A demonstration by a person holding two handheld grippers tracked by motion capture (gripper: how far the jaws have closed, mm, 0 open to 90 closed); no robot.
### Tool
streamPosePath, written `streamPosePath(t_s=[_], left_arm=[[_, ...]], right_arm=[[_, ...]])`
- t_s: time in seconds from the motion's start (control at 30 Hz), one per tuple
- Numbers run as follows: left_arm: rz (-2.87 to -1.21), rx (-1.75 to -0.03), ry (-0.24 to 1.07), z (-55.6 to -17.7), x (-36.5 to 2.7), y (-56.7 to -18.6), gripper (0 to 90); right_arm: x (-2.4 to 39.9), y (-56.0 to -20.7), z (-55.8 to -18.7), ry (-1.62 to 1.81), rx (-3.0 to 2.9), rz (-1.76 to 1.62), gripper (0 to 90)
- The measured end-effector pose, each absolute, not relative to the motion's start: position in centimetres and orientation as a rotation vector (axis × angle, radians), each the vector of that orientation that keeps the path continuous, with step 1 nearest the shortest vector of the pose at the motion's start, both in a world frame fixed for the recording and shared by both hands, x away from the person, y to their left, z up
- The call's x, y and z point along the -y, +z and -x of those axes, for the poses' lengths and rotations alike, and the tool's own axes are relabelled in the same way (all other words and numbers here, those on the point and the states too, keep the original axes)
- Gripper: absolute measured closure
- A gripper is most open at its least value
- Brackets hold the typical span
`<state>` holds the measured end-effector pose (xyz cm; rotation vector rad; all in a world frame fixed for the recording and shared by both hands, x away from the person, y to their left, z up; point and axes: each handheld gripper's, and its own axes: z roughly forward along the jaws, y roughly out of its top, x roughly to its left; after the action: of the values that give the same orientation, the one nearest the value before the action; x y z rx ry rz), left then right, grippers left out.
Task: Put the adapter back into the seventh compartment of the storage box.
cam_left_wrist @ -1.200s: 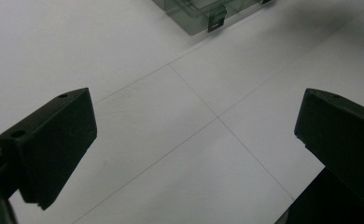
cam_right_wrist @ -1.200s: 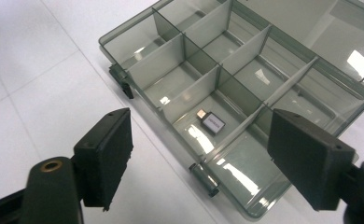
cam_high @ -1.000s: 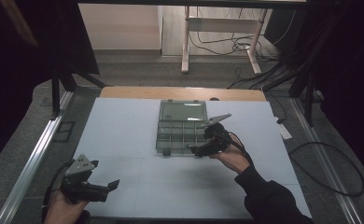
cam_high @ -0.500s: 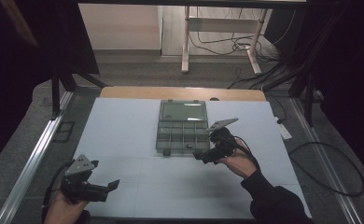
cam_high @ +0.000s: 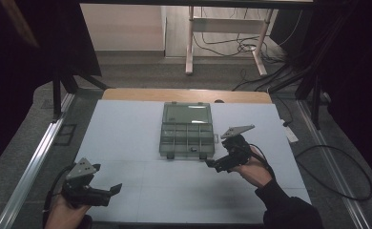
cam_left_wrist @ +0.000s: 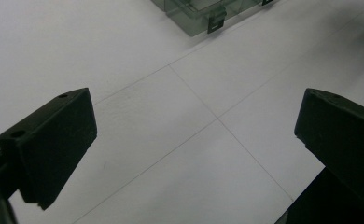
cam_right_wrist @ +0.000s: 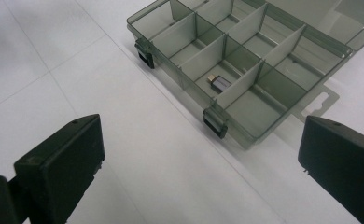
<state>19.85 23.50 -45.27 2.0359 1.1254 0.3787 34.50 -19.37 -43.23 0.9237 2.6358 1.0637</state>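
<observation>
Grey-tinted compartment box [cam_right_wrist: 245, 60] mid-counter [cam_high: 127, 138], lid open, far edge cut off. Small adapter [cam_right_wrist: 219, 82] in a near-row cell, type unreadable. Right claw [cam_right_wrist: 199, 163] just opened wide, empty, beside box. Left claw [cam_left_wrist: 194, 149] wide, empty, well clear.

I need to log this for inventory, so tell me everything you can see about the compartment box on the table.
The compartment box looks like smoky translucent grey plastic. It lies flat and open on the white table, its lid folded back on the far side. Dividers split it into small cells, and two dark latches sit on its near edge. One near cell holds a small metallic adapter. Nothing else touches the box.
</observation>
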Motion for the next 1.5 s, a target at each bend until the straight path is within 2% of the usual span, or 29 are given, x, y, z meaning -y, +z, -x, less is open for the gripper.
streamPosePath(t_s=[1.5], left_arm=[[-2.033,-1.130,0.379,-19.8,-23.5,-45.3,0.0]], right_arm=[[27.7,-42.2,-29.1,1.102,-2.476,-1.072,0.0]])
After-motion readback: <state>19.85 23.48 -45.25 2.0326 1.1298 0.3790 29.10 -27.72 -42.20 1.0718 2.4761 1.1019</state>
